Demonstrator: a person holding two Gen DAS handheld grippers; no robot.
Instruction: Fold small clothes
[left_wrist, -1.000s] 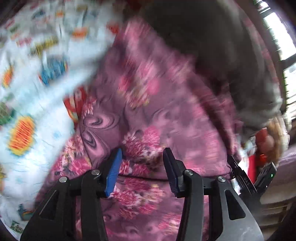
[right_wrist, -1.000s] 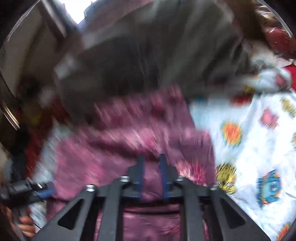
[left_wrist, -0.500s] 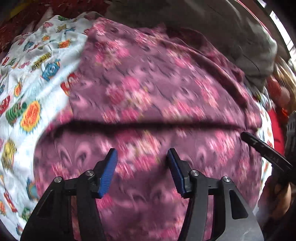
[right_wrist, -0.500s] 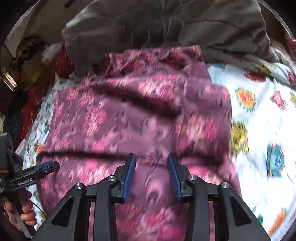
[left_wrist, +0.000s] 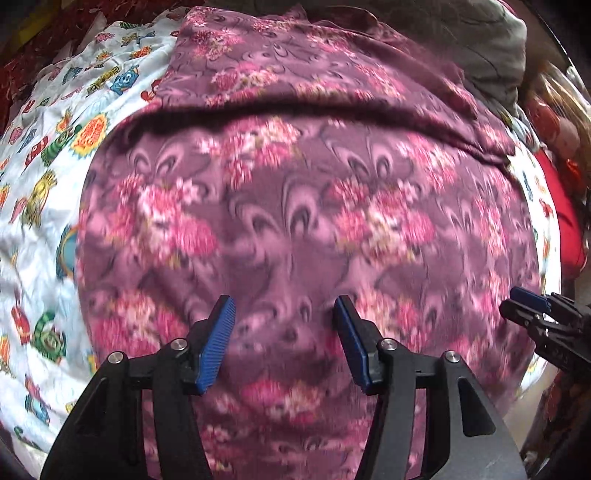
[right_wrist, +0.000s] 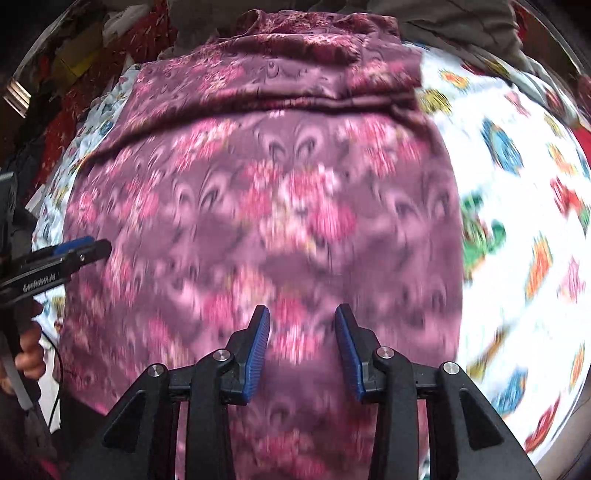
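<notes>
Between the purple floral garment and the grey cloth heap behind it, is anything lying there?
Nothing separate: in the right wrist view the purple floral garment runs straight up against the grey cloth heap, its far edge overlapping it.

A home bedroom is suggested by a cartoon-print bedsheet (left_wrist: 44, 236), with a grey blanket (right_wrist: 461, 26) and red patterned cloth (right_wrist: 62, 110) heaped beyond it.

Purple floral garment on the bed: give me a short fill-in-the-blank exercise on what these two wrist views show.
1. The purple floral garment lies on a white sheet printed with ____ characters.
2. The pads of the left gripper are coloured ____.
3. Between the fingers of the right gripper, ____ is clamped.
4. Beyond the garment's far edge lies a ____ cloth.

Missing words: cartoon; blue; nothing; grey
</notes>
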